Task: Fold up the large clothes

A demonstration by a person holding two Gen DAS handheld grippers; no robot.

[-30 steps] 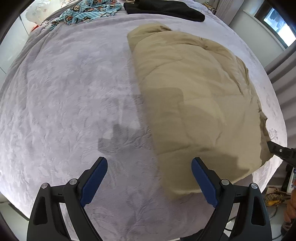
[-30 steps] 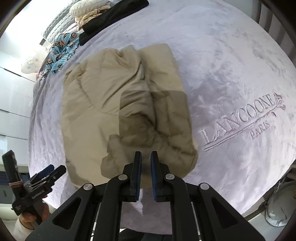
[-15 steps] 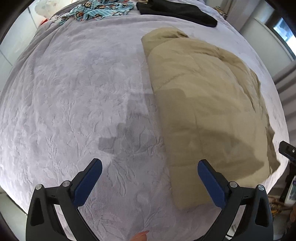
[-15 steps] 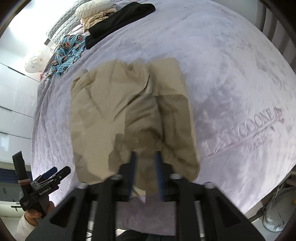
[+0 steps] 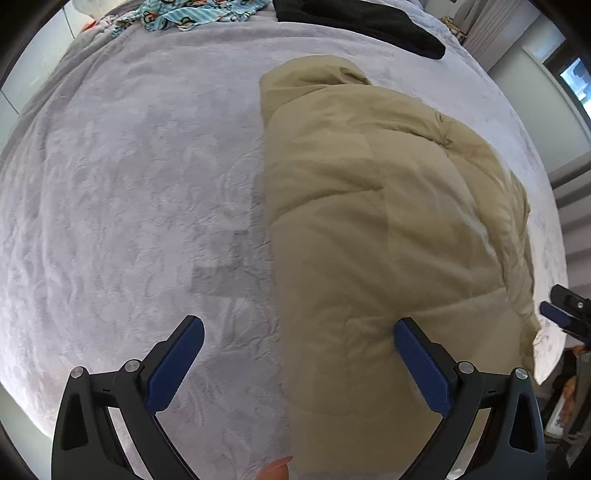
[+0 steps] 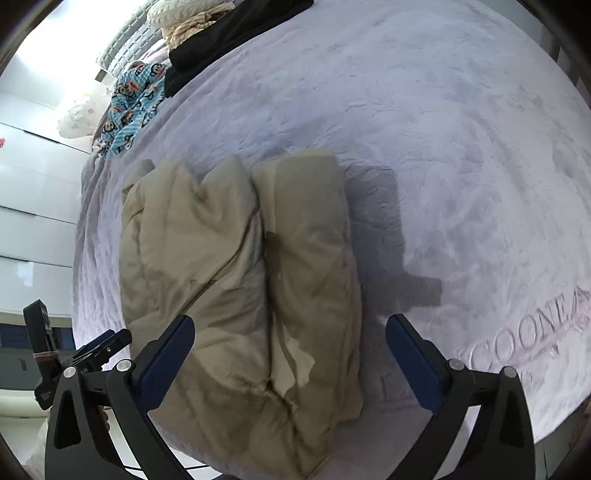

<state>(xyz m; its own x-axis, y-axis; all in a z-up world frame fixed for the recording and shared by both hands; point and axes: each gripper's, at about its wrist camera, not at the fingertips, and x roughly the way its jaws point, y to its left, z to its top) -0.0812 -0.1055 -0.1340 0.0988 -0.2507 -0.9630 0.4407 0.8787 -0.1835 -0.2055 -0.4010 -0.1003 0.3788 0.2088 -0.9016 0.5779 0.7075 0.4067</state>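
A tan padded garment [image 5: 369, 240] lies folded into a thick bundle on the grey bedspread [image 5: 129, 184]. My left gripper [image 5: 297, 326] hovers open above the garment's near left edge, one finger over the bedspread and the other over the fabric, gripping nothing. In the right wrist view the garment [image 6: 240, 277] shows two puffy folds side by side. Above its near end is my right gripper [image 6: 290, 322], whose jaws are opening and do not touch the fabric between them. Each gripper shows at the edge of the other's view, the right gripper [image 5: 565, 317] and the left gripper [image 6: 99, 347].
At the far end of the bed lie a black garment [image 5: 362, 22], a blue monkey-print cloth [image 5: 184, 14] and pale pillows [image 6: 177, 14]. Embroidered lettering [image 6: 524, 332] marks the bedspread at the right. White cupboard fronts [image 6: 33, 192] stand beyond the bed's left side.
My right gripper's jaws went from shut to wide open above the garment's near end. Both grippers shifted along the garment, which now sits larger in both views. The left jaws opened slightly wider.
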